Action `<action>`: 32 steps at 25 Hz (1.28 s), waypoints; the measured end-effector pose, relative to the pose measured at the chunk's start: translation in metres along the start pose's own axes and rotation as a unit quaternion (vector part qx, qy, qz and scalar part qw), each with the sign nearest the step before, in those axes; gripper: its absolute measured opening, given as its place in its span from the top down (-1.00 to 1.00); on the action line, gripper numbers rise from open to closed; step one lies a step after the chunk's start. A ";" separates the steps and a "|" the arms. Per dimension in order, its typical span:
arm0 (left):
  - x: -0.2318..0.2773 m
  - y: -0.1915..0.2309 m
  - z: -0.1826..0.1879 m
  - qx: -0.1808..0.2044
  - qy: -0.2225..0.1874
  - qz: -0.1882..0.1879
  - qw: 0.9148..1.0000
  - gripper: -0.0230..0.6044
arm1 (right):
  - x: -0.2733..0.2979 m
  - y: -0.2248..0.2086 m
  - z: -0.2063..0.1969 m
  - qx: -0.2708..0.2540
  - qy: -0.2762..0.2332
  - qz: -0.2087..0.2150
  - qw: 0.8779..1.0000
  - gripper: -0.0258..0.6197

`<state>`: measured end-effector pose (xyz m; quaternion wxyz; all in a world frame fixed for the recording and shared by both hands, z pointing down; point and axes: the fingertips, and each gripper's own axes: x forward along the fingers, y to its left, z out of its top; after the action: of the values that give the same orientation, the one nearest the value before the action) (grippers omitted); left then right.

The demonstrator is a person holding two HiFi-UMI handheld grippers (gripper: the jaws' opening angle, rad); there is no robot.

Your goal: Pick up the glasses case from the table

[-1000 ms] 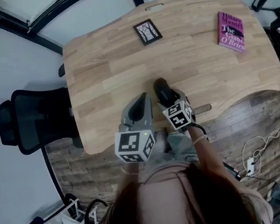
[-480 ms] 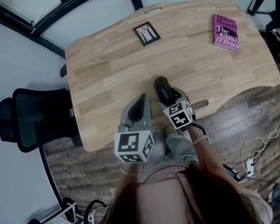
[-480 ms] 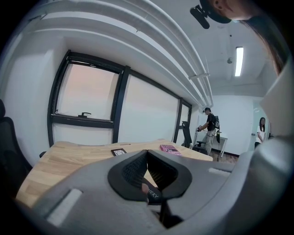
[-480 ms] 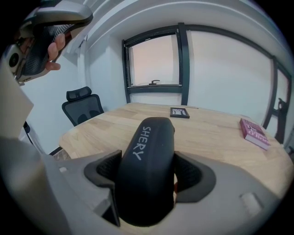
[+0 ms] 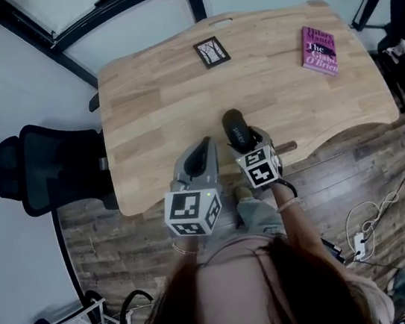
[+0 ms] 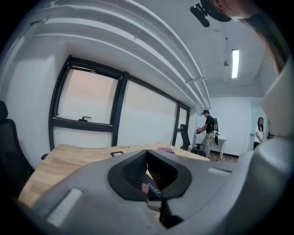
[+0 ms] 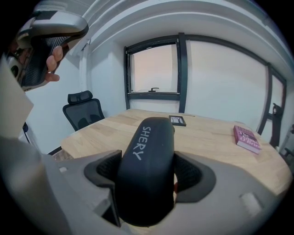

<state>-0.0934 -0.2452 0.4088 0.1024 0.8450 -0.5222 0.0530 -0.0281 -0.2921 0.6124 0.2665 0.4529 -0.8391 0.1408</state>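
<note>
Black and smooth-shelled, the oblong glasses case [image 7: 146, 170] with white lettering on its lid sits clamped between the jaws of the right gripper [image 5: 243, 142], low in the centre of the head view, near the front edge of the pale wooden table [image 5: 149, 105]. Seems held clear of the tabletop, judging from the right gripper view, though a light touch at the far end cannot be ruled out.

Looks light and stiff, probably a hard shell that keeps its shape under the pads. Looks slick too, with a rounded back, so likely to twist or slide if gripped near one end. Best taken across the long sides, close to the middle, as here; protrudes well forward of the jaws, so worth keeping level. Not fragile as such, but possibly holding spectacles, so no hard squeeze.

Lid closed; contents hidden, no way to tell whether full or empty. No other container in sight.

Left gripper [image 5: 203, 153] just beside the right one, at lower centre-left of the head view, with pads [image 6: 131, 172] drawn together at the tips and nothing between them.

Well apart, toward the top of the frame: a small dark-framed picture [image 5: 212, 51] and, at upper right, a purple book [image 5: 318, 50].
</note>
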 end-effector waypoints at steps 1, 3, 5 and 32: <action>-0.003 -0.001 0.001 0.000 -0.002 0.000 1.000 0.89 | -0.003 0.001 0.002 0.000 -0.005 -0.001 1.000 -0.19; -0.009 -0.004 0.003 0.000 -0.007 -0.001 1.000 0.89 | -0.010 0.004 0.005 0.006 -0.013 -0.003 1.000 -0.19; -0.015 -0.005 0.005 0.001 -0.012 -0.001 1.000 0.89 | -0.017 0.007 0.009 0.009 -0.019 -0.006 1.000 -0.19; -0.073 -0.027 0.013 0.031 -0.039 0.003 0.999 0.90 | -0.117 0.027 0.056 0.008 -0.113 -0.044 0.993 -0.19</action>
<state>-0.1027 -0.1727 0.3781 0.0554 0.8477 -0.5263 0.0362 -0.0158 -0.2240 0.4999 0.1724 0.5041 -0.8421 0.0835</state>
